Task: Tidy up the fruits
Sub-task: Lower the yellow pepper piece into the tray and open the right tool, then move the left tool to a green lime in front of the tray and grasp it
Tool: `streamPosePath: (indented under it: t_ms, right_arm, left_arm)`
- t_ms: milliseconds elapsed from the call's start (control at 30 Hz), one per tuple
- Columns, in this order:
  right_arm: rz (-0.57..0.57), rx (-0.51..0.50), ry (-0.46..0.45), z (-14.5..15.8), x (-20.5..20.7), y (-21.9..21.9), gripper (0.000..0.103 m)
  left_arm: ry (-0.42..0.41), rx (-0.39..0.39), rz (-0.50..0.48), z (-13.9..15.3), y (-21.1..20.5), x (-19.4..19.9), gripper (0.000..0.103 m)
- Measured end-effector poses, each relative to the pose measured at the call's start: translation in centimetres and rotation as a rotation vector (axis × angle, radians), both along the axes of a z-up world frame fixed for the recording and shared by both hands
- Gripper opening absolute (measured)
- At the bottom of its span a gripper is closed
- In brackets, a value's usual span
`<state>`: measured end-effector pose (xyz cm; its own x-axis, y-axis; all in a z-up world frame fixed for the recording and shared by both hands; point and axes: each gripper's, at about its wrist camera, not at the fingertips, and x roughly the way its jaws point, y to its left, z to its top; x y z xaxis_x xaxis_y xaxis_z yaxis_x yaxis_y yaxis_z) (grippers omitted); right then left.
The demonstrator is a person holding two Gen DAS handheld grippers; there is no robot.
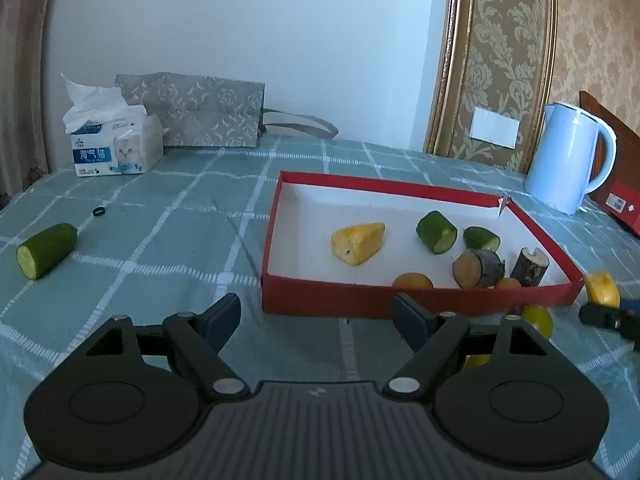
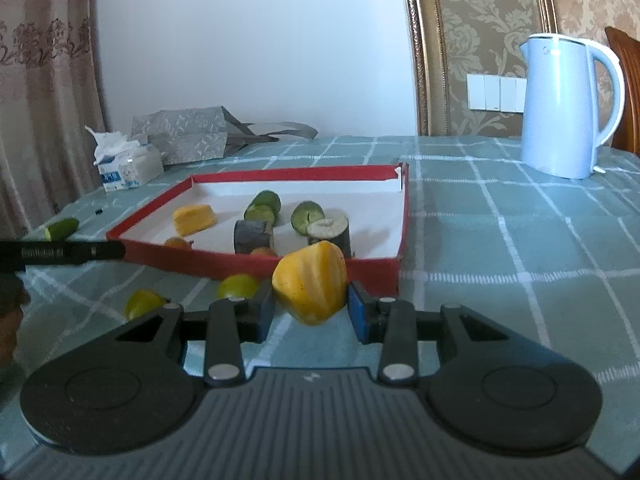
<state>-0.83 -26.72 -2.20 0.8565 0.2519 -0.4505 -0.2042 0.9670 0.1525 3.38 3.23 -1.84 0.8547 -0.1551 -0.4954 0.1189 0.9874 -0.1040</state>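
A red box with a white floor holds a yellow fruit wedge, two green cucumber pieces, two dark pieces and small orange fruits. My left gripper is open and empty just before the box's near wall. A cucumber piece lies on the cloth far left. My right gripper is shut on a yellow fruit piece, held above the cloth before the box. Two yellow-green fruits lie on the cloth left of it.
A blue kettle stands back right. A tissue box and a grey bag stand at the back left. A small black ring lies on the checked cloth. A red box sits far right.
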Motion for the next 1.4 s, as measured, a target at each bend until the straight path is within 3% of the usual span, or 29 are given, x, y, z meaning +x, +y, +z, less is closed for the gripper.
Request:
streamPosePath:
  t_ms: [167,300,467,700,767,900,1100,1133,1167,1200,1400]
  right_arm:
    - [-0.022,-0.045,-0.046,2.2,2.1,0.5,0.036]
    - [-0.095,-0.08,-0.013,3.3,6.5,1.0,0.036]
    - [-0.149,-0.059,0.094,2.3,12.5,0.6,0.036]
    - [-0.167,-0.05,0.149,0.2,15.3,0.9,0.037]
    - [-0.172,-0.054,0.141,0.0,15.2,1.0,0.042]
    - [-0.178,-0.056,0.106,0.3,14.7,1.2,0.068]
    - [-0.188,-0.058,0.054,1.0,12.9,1.1,0.071]
    - [-0.186,-0.046,0.05,1.2,12.3,0.9,0.076]
    - [-0.189,-0.041,0.045,1.4,11.5,0.8,0.089]
    - [-0.199,-0.041,0.034,1.6,10.6,0.7,0.093]
    - [-0.215,-0.038,-0.116,2.4,2.9,0.0,0.103]
  left_arm:
    - [0.03,0.016,-0.016,-0.4,-0.5,0.2,0.083]
    - [0.063,0.024,-0.009,-0.8,-0.5,0.7,0.083]
    - [0.082,0.014,-0.013,-1.0,-0.3,1.0,0.083]
    - [0.09,0.002,-0.023,-1.1,-0.3,1.2,0.083]
    - [0.087,0.006,-0.027,-1.0,-0.5,1.2,0.083]
    - [0.087,0.009,-0.026,-1.1,-0.5,1.2,0.083]
    - [0.089,0.009,-0.008,-1.1,-0.3,1.3,0.083]
    - [0.087,0.013,-0.004,-1.1,-0.4,1.2,0.083]
    - [0.083,0.016,-0.002,-1.1,-0.4,1.2,0.083]
    - [0.079,0.019,0.001,-1.0,-0.4,1.1,0.083]
    - [0.059,0.019,-0.013,-0.8,-0.5,0.6,0.083]
